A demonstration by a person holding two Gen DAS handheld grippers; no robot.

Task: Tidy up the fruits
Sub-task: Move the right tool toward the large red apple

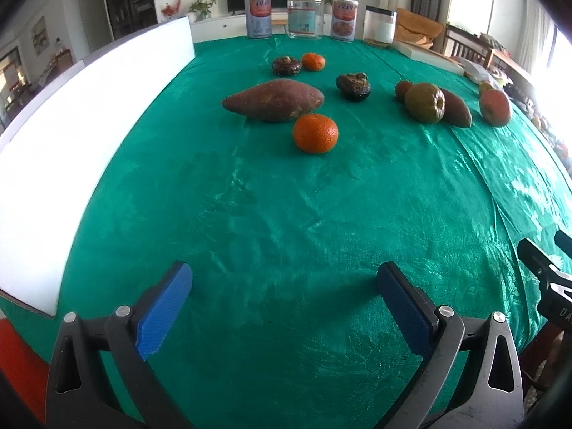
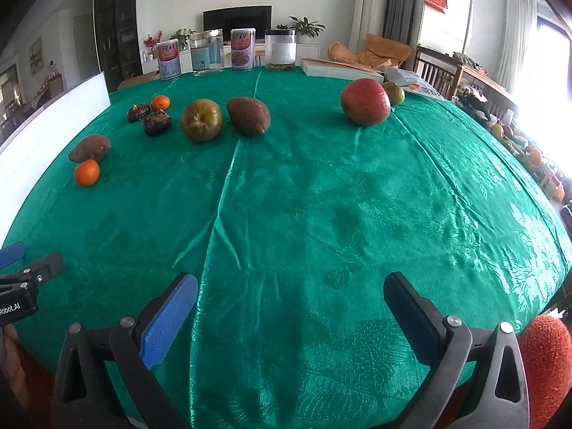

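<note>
On the green tablecloth lie a near orange, a large sweet potato, a far orange, two dark shrivelled fruits, a greenish-brown apple, a second sweet potato and a red apple. The right wrist view shows the same: orange, greenish-brown apple, sweet potato, red apple. My left gripper is open and empty near the table's front edge. My right gripper is open and empty, also far from the fruit.
A white board stands along the table's left side. Cans and jars line the far edge, with a flat white box beside them. A small green fruit sits behind the red apple. Chairs stand at the right.
</note>
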